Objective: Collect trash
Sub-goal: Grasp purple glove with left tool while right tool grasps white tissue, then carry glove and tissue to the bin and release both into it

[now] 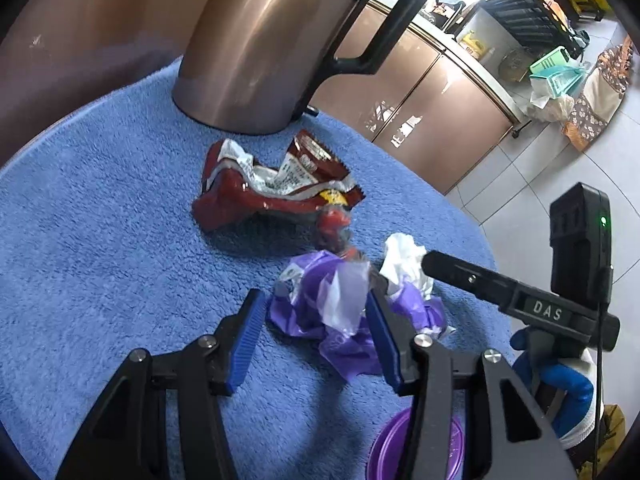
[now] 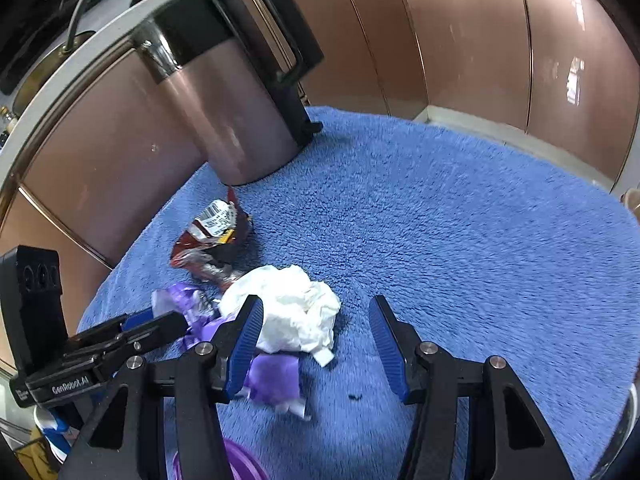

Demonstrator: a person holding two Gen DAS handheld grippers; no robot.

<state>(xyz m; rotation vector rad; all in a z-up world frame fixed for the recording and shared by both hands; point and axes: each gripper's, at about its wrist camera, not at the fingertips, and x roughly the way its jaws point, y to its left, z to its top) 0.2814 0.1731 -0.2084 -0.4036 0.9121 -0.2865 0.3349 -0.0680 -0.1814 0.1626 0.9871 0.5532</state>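
Note:
A crumpled purple wrapper lies on the blue towel, between the open fingers of my left gripper. A white tissue wad lies just right of it, and a red snack bag lies beyond. In the right wrist view the white tissue sits between the open fingers of my right gripper, nearer its left finger, with the purple wrapper beneath and the red bag behind. The left gripper reaches in from the left.
A copper kettle with a black handle stands at the back of the towel. A purple bowl sits at the near edge. Brown cabinets stand behind the table. The right gripper's body is at the right.

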